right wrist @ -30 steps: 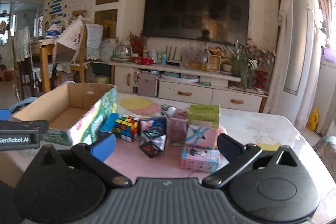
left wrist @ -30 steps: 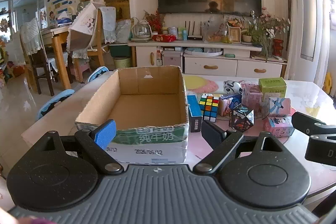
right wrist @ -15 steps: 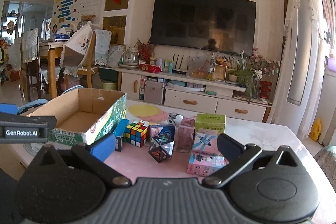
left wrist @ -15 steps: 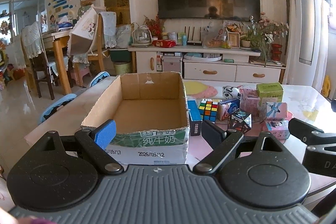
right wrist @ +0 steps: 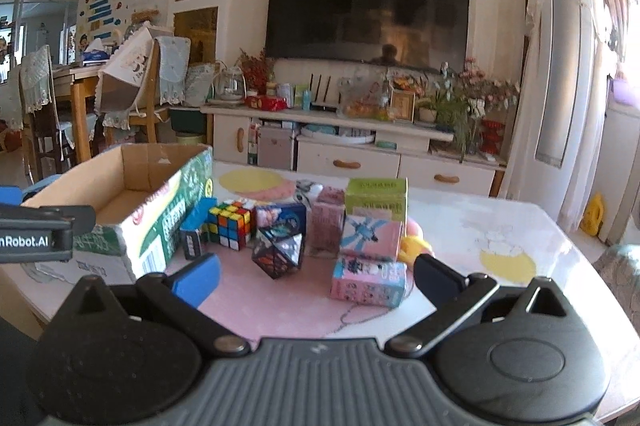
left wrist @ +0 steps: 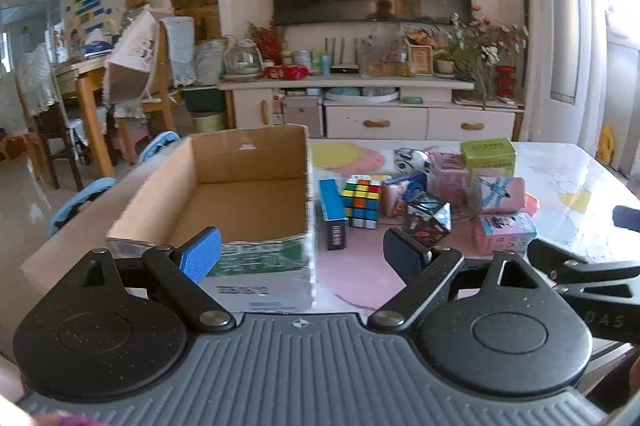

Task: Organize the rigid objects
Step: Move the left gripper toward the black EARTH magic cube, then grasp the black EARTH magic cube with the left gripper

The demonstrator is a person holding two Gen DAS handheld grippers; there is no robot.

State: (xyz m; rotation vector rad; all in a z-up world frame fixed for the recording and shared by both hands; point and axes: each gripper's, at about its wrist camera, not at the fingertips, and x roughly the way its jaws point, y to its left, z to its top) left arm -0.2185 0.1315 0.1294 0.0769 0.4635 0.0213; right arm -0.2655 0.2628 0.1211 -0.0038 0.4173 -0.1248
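An open, empty cardboard box stands on the table's left; it also shows in the right wrist view. Right of it lie a blue box, a Rubik's cube, a dark faceted puzzle, pink boxes and a green box. My left gripper is open and empty, held before the box's front right corner. My right gripper is open and empty, held before the pile.
The table has a pink mat and its right edge lies near a curtain. A TV cabinet stands behind the table. Chairs and a wooden dining table stand at the left. The right gripper's body sits at the right.
Both grippers have pulled back and risen a little from the table, and the views have shifted slightly. The jaws stay open. No object has moved.
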